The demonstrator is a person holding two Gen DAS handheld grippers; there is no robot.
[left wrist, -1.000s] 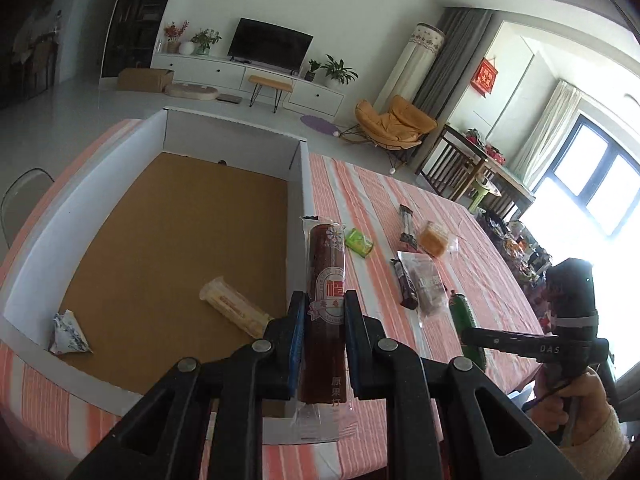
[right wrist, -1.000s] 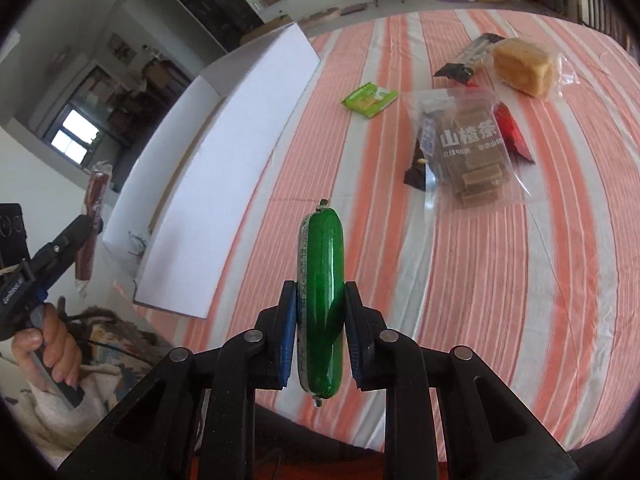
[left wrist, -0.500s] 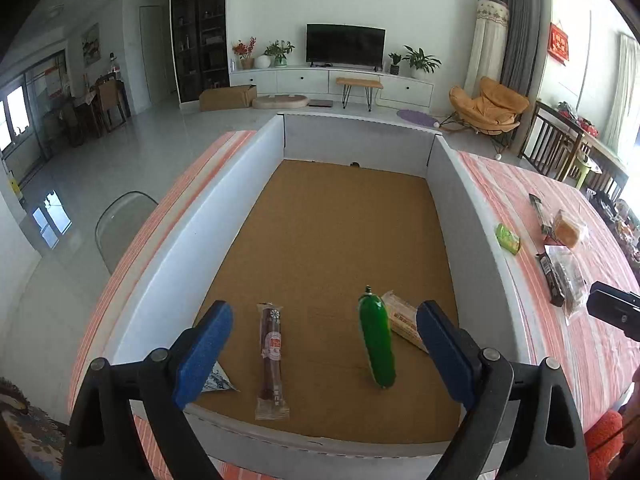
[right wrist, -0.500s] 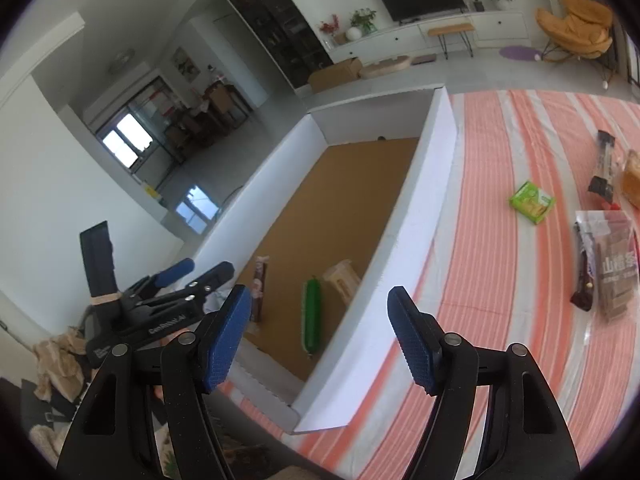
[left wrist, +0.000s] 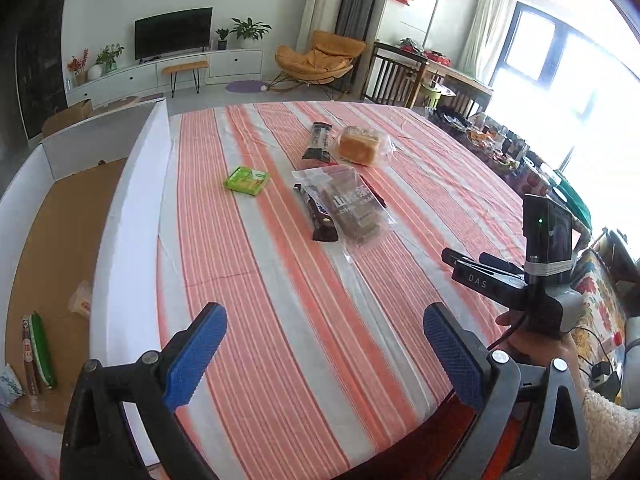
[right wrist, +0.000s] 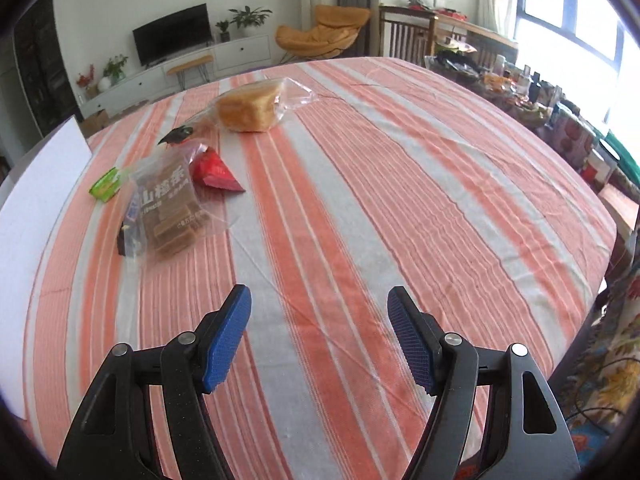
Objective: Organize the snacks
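Note:
Both grippers are open and empty above the striped tablecloth. My left gripper (left wrist: 324, 332) hovers near the table's front edge. My right gripper (right wrist: 318, 316) also shows in the left wrist view (left wrist: 472, 264), at the right. Ahead lie a clear bag of brown bars (left wrist: 356, 210) (right wrist: 170, 208), a dark bar (left wrist: 318, 216), a green packet (left wrist: 246, 180) (right wrist: 105, 185), a bagged bread cake (left wrist: 358, 146) (right wrist: 248, 110), a black bar (left wrist: 318, 146) and a red wrapper (right wrist: 214, 172). The white box (left wrist: 132, 216) at the left holds a green sausage (left wrist: 42, 348), a red sausage (left wrist: 28, 356) and a wrapped roll (left wrist: 82, 300).
The box wall (right wrist: 36, 200) stands along the table's left side. A cluttered side table (right wrist: 560, 120) is at the far right. A small white packet (left wrist: 8, 386) lies in the box's near corner. The table's front edge is just below the grippers.
Both sausages were let go into the box and both grippers opened. Both grippers have since swung right, from over the box to over the tablecloth facing the loose snacks.

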